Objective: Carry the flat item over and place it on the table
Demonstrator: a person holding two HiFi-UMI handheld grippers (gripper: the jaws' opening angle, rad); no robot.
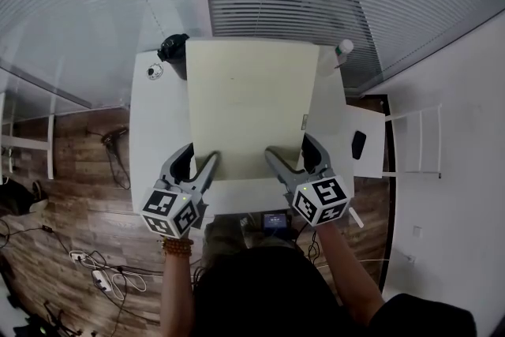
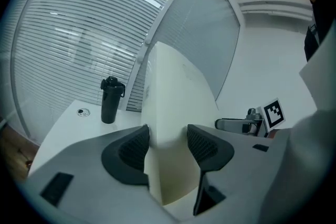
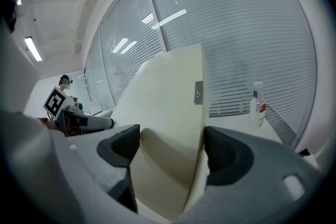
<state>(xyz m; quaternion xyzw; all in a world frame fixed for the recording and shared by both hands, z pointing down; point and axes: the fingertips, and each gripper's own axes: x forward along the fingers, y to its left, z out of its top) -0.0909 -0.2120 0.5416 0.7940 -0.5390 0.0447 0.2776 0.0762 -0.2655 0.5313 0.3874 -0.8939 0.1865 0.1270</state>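
Note:
A large cream flat panel [image 1: 251,106] spans most of the white table [image 1: 156,134], its far end rising toward the blinds. My left gripper [image 1: 200,163] is shut on its near left corner, and the panel [image 2: 170,102] fills the gap between the jaws. At the near right corner my right gripper [image 1: 289,156] is shut on the panel [image 3: 168,113], one pad on each side. A small metal plate [image 3: 198,93] sits on the panel's right edge. Whether the panel touches the table cannot be told.
A black bottle [image 1: 172,48] and a small round fitting [image 1: 154,71] stand at the table's far left. A white bottle [image 1: 342,51] is at the far right. Glass walls with blinds close the far side. A side table with a black item [image 1: 358,144] stands right; cables [image 1: 99,276] lie on the floor.

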